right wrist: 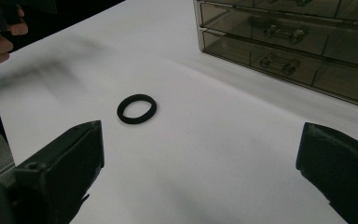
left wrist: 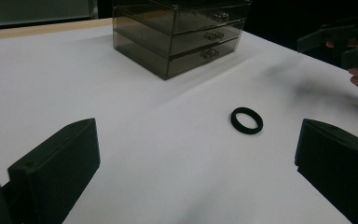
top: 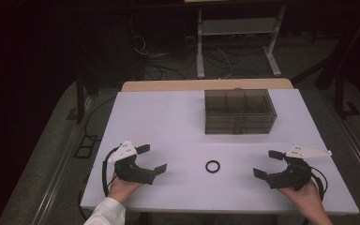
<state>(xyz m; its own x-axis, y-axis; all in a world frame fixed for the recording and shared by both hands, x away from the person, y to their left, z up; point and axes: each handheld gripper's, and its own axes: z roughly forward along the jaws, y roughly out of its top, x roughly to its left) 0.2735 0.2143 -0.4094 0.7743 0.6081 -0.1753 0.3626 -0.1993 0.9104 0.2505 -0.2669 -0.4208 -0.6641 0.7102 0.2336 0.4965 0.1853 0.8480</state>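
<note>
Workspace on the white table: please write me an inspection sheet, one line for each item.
Surface: white table, flat, no marks seen.
Job's things: black ring lying flat between the two hands; smoky clear drawer box behind it, drawers closed.
Clutter: nothing seen.
Grippers: left tongs open, empty; right tongs open, empty; both apart from the ring.
Cables: black cable loops from the left tongs; loose cables on the floor beyond the table.
Surroundings: dark room, grey metal stand behind.

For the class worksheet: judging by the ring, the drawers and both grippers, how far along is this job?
Nothing looks done: the black rubber ring lies untouched on the white table. Left hand-held gripper and right hand-held gripper are open, empty. The smoky plastic drawer box is shut. Everything remains.
</note>
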